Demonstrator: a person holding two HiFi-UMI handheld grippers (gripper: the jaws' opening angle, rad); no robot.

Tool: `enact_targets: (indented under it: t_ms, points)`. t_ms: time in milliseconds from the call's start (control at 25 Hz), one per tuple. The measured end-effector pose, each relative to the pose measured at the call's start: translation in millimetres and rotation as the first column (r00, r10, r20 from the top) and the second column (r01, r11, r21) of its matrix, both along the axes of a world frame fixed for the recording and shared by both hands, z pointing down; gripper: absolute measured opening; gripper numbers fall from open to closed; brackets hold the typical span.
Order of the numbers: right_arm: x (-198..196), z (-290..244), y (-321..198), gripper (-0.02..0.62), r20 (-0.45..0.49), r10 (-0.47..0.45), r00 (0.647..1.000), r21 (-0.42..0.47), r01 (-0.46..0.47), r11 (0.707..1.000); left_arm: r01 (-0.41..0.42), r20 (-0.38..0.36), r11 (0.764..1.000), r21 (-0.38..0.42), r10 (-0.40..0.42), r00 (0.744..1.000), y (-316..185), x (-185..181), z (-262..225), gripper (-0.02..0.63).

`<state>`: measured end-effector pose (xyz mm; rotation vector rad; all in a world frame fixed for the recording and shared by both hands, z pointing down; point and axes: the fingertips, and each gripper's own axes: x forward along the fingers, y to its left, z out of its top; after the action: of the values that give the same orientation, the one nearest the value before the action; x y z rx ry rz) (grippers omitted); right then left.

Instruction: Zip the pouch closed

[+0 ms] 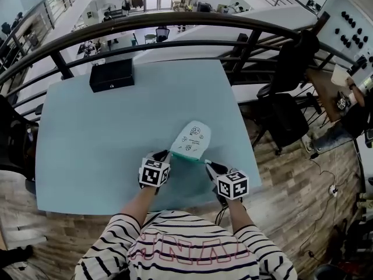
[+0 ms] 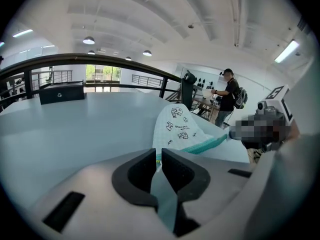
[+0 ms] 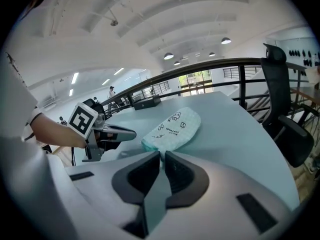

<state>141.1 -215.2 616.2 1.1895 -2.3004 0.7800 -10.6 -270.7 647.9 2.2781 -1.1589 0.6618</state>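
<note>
On table (image 1: 87, 144) near edge | pouch (image 1: 191, 140): doodle print, text illegible | left gripper (image 1: 165, 155), right gripper (image 1: 207, 163): jaws clamped on its zipper ends

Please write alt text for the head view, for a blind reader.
A white printed pouch lies on a pale blue table. A person in a striped shirt grips its teal zipper edge with left tongs and right tongs.

Nothing here can be read as words. The pouch (image 1: 191, 140) carries small black doodles with tiny lettering among them, too small to make out. Nearer me than the pouch, my left marker cube (image 1: 154, 172) and right marker cube (image 1: 232, 185) show black-and-white square codes. Nearer still, pink outline lettering on my striped shirt (image 1: 186, 251) is illegible.
</note>
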Motion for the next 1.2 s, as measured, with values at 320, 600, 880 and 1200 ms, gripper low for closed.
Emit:
enact_targets:
  t_ms: [320, 600, 880, 1200]
  points:
    - [13, -3, 10, 0.054, -0.015, 0.06, 0.998, 0.022, -0.06, 0.998, 0.005, -0.007, 1.0, 0.03, -0.005, 1.0, 12, 0, -11, 0.028]
    - [19, -13, 22, 0.092, 0.008, 0.095, 0.995, 0.052, -0.095, 0.994, 0.021, -0.029, 0.997, 0.069, -0.019, 0.999, 29, -3, -25, 0.028]
    - [22, -29, 36, 0.091, 0.033, 0.134, 0.99, 0.102, -0.137, 0.985, 0.034, -0.086, 0.989, 0.142, -0.022, 0.996, 47, -4, -57, 0.028]
    - [16, -59, 55, 0.058, 0.072, 0.167, 0.983, 0.202, -0.178, 0.963, 0.032, -0.146, 0.971, 0.235, 0.002, 0.989, 75, 0, -101, 0.028]
